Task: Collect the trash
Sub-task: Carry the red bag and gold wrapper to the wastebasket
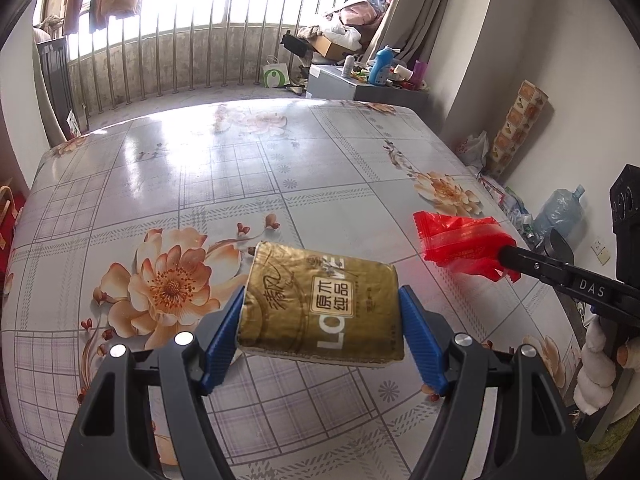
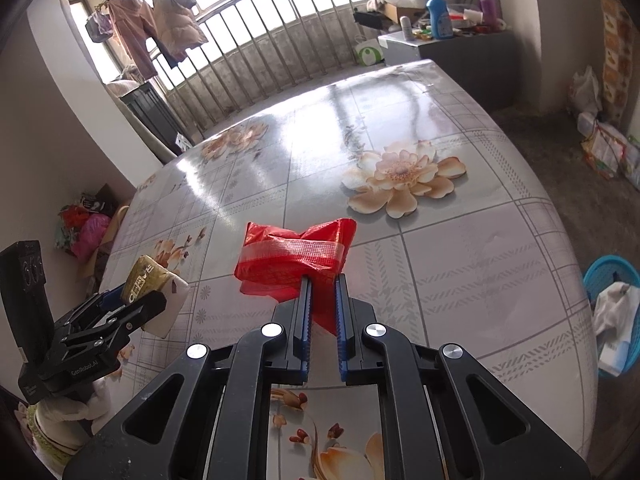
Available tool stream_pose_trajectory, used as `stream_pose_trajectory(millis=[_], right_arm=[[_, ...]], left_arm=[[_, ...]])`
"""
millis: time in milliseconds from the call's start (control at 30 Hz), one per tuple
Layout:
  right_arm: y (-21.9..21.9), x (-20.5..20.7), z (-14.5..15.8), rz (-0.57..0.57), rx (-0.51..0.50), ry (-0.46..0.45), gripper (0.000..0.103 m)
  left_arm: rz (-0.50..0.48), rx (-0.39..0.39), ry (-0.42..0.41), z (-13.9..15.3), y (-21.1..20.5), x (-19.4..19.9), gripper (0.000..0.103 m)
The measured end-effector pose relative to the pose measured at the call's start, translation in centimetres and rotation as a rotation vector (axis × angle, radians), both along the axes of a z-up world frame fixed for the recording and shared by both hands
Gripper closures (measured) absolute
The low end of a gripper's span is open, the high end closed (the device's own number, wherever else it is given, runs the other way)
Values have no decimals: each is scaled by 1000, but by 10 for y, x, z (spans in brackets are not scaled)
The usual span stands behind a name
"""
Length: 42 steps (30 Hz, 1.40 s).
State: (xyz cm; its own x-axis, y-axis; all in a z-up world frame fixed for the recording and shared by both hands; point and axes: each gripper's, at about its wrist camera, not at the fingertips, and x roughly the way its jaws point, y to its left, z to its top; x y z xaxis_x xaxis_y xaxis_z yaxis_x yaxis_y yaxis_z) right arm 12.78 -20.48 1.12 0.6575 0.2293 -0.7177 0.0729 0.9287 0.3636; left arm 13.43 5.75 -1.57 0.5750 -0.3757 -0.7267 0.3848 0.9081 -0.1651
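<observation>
My left gripper (image 1: 322, 300) is shut on a gold tissue pack (image 1: 320, 304) and holds it above the floral table (image 1: 200, 184). It also shows at the left of the right wrist view, where the left gripper (image 2: 132, 300) carries the tissue pack (image 2: 154, 280). My right gripper (image 2: 323, 280) is shut on a crumpled red plastic wrapper (image 2: 294, 258) with a strip of clear tape, held above the table (image 2: 460, 264). In the left wrist view the right gripper (image 1: 506, 256) and the red wrapper (image 1: 460, 244) are at the right.
A blue basket (image 2: 612, 320) with white trash stands on the floor to the right of the table. Bags and a water jug (image 1: 560, 212) lie by the right wall. A cluttered grey cabinet (image 1: 360, 84) stands beyond the table by the balcony railing.
</observation>
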Motion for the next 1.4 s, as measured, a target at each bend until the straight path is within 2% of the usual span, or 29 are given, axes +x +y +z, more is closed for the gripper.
stream_pose_trajectory(millis=[433, 667, 900, 1133, 1400], right_arm=[[-16, -26, 12, -42, 41, -56, 94], [-38, -51, 19, -84, 68, -101, 94], [-75, -88, 26, -175, 131, -155, 94], [-121, -130, 35, -327, 139, -222, 94], [-183, -188, 24, -566, 158, -247, 94]], left_arm=[[-18, 47, -75, 26, -13, -20, 31], [-56, 65, -115, 43, -34, -36, 31], [-120, 51, -135, 55, -63, -50, 31], [-242, 13, -126, 69, -104, -59, 31], [-459, -10, -139, 84, -190, -69, 31]])
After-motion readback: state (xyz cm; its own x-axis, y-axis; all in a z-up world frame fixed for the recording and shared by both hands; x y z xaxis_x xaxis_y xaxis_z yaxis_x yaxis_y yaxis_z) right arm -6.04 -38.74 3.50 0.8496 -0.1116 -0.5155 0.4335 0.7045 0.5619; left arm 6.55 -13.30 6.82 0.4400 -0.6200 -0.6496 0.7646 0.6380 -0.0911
